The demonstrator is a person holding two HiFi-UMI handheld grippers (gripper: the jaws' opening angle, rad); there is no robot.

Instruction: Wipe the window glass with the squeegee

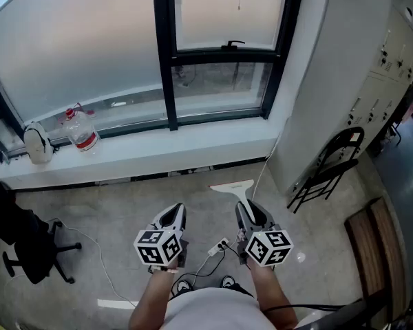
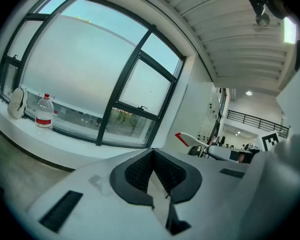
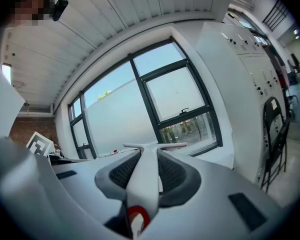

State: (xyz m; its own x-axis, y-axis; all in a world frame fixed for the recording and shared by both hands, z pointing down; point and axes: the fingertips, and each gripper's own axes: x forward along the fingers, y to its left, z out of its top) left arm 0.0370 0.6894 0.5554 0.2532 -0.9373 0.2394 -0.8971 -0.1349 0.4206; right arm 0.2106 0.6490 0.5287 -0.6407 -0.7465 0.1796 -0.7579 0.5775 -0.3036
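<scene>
A white squeegee (image 1: pixel 235 189) with a red-trimmed blade points toward the window, and my right gripper (image 1: pixel 250 213) is shut on its handle. In the right gripper view the handle (image 3: pixel 144 184) runs between both pads, with the blade (image 3: pixel 155 146) crosswise just past the tips. My left gripper (image 1: pixel 173 216) hovers beside it, shut with nothing in it; its pads meet at the tips (image 2: pixel 152 154). The squeegee blade (image 2: pixel 189 138) shows at its right. The window glass (image 1: pixel 89 43) in dark frames lies ahead, well beyond both grippers; it also fills the gripper views (image 2: pixel 75 59) (image 3: pixel 120 116).
A white sill (image 1: pixel 158 150) carries a water bottle (image 1: pixel 80 130) and a white bag (image 1: pixel 37 143). A black office chair (image 1: pixel 20 243) stands left, a folding chair (image 1: pixel 330 167) and white cabinet (image 1: pixel 358 74) right, a wooden bench (image 1: pixel 375 249) at lower right. Cables and a power strip (image 1: pixel 219 246) lie on the floor.
</scene>
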